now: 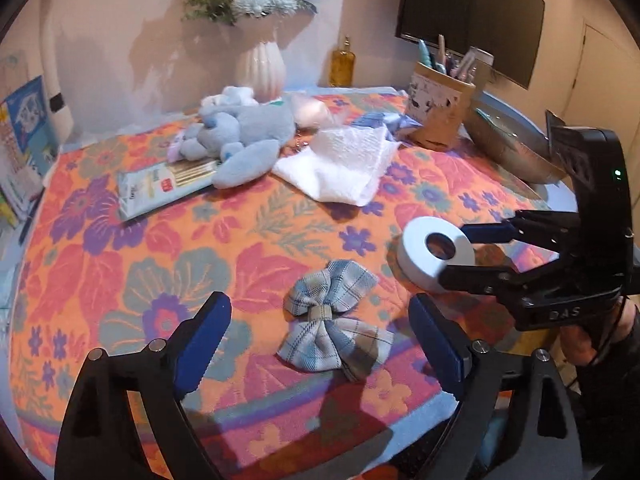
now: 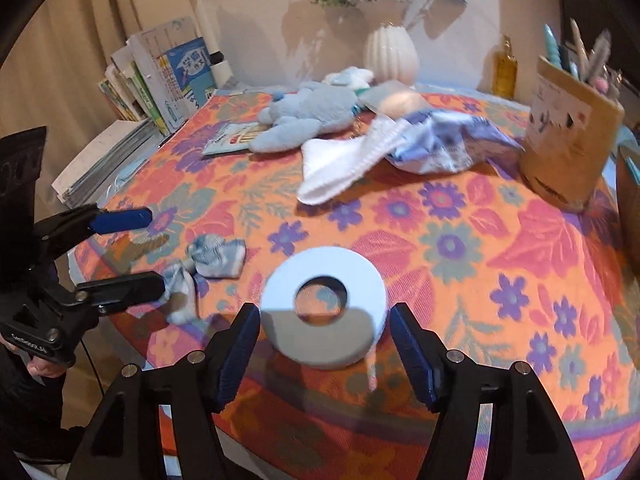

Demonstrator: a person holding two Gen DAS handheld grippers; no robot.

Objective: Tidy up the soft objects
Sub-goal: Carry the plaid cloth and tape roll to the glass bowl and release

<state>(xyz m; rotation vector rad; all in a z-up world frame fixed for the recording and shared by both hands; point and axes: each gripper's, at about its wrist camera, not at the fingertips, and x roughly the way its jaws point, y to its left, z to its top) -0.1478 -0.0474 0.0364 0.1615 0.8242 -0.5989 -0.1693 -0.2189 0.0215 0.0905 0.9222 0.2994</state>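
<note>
A plaid fabric bow (image 1: pixel 334 320) lies on the floral tablecloth (image 1: pixel 224 240) between the fingers of my open left gripper (image 1: pixel 320 340); it also shows in the right wrist view (image 2: pixel 208 268). A white foam ring (image 2: pixel 324 304) lies just ahead of my open right gripper (image 2: pixel 324 344), whose fingers sit on either side of its near edge, not closed on it. The ring also shows in the left wrist view (image 1: pixel 436 252). Farther back lie a blue plush toy (image 1: pixel 240 136), a white folded cloth (image 1: pixel 344 164) and a blue-white crumpled cloth (image 2: pixel 444 140).
A white vase with flowers (image 1: pixel 260 68), an amber bottle (image 1: pixel 343 65), a paper bag of pens (image 1: pixel 440 108) and a metal bowl (image 1: pixel 512 140) stand at the back. A flat packet (image 1: pixel 160 188) lies by the plush. Books (image 2: pixel 160 80) stack at the left.
</note>
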